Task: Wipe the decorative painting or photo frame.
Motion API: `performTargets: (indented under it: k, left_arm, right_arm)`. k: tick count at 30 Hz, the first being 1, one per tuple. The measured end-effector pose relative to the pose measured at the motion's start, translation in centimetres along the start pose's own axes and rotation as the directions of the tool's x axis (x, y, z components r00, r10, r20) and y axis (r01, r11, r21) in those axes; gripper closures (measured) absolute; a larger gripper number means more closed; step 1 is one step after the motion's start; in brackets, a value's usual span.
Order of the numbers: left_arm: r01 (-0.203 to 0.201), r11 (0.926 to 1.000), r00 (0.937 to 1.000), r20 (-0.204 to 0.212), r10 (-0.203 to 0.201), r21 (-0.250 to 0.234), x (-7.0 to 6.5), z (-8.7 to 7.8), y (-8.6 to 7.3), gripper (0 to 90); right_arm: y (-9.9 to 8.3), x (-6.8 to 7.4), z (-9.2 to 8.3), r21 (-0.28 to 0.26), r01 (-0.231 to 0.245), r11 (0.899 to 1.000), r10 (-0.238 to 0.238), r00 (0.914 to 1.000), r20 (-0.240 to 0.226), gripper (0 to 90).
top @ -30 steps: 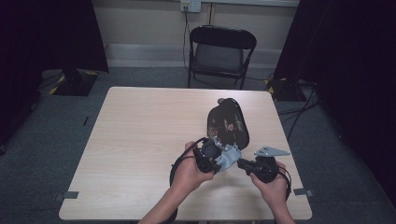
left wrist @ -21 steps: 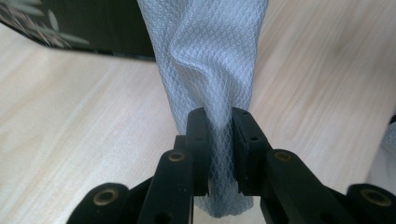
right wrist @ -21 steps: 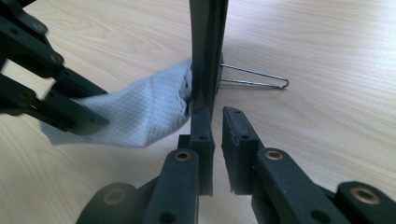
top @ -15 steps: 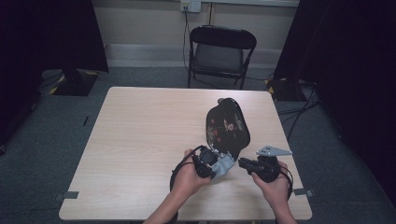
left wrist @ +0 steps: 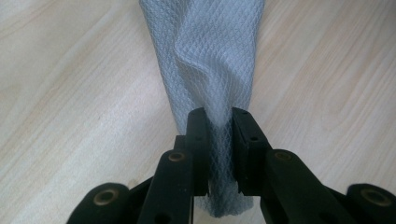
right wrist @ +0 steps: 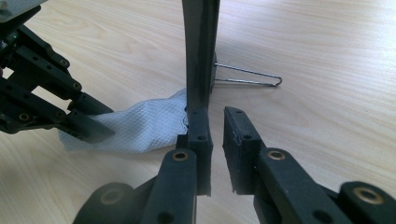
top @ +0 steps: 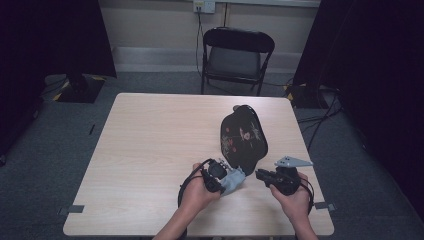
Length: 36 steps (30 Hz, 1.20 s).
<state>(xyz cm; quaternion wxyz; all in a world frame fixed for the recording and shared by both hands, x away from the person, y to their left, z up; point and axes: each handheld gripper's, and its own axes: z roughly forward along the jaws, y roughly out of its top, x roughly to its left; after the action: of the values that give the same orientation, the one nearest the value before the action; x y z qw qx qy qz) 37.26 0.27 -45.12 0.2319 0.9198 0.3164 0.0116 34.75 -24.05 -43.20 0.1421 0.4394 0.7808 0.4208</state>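
Note:
A black oval panel with a red flower pattern [top: 244, 137] stands tilted on the table, propped on a wire stand [right wrist: 247, 77]. My left gripper [top: 222, 180] is shut on a pale grey cloth [left wrist: 210, 60], which lies on the table by the panel's near end. In the left gripper view the cloth runs up between the jaws of the left gripper [left wrist: 219, 116]. My right gripper [right wrist: 218, 116] is just in front of the panel's thin edge [right wrist: 201, 46]. Its jaws stand a narrow gap apart with nothing between them. The cloth [right wrist: 140, 126] and the left gripper [right wrist: 88, 121] lie to its left.
The wooden table [top: 150, 150] has bare room on its left half and at the back. A black folding chair [top: 235, 55] stands behind the table's far edge. Dark curtains hang at both sides.
My left hand has come down and toward the front edge with the cloth, which now rests on the table. The right hand has stayed in place.

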Motion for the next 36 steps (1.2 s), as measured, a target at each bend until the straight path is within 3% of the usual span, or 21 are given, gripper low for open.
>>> performTargets:
  k: [5, 10, 14, 21, 25, 33, 36]
  left_arm:
    - [0.0, 0.9999, 0.9999, 0.012, 0.0, -0.015, -0.5, -0.4, -0.6, 78.5]
    - [-0.042, 0.999, 0.998, 0.047, 0.043, -0.018, -2.0, -0.5, -0.7, 78.5]
    - [-0.078, 0.9969, 0.9943, 0.071, 0.079, -0.011, -3.2, -0.3, -0.1, 78.4]
    - [-0.11, 0.9939, 0.9884, 0.104, 0.11, -0.004, -4.1, 1.2, 1.2, 78.3]
    - [-0.087, 0.9962, 0.9914, 0.099, 0.086, 0.003, -3.6, 1.9, 1.9, 78.3]
    - [-0.023, 0.9997, 0.998, 0.058, 0.023, -0.003, -1.3, 2.1, 2.8, 78.4]
    - [-0.02, 0.9998, 0.9984, 0.052, 0.02, -0.005, -1.1, 1.9, 2.9, 78.4]
  right_arm:
    - [0.0, -0.1, 0.0, -0.001, -0.004, 1.0, 0.004, 1.0, 0.003, 81.0]
    - [0.0, -0.3, -0.2, -0.005, -0.008, 1.0, 0.008, 0.9999, 0.01, 80.9]
    - [0.0, -0.4, -0.3, -0.007, -0.01, 1.0, 0.01, 0.9999, 0.01, 80.9]
    - [0.0, -0.7, -0.7, -0.02, -0.018, 1.0, 0.018, 0.9997, 0.014, 80.8]
    - [0.0, -0.8, -0.8, -0.021, -0.02, 1.0, 0.021, 0.9997, 0.012, 80.8]
    - [0.0, -0.8, -0.8, -0.024, -0.021, 0.999, 0.021, 0.9997, 0.013, 80.8]
    - [0.0, -0.8, -0.7, -0.019, -0.02, 1.0, 0.021, 0.9997, 0.014, 80.6]
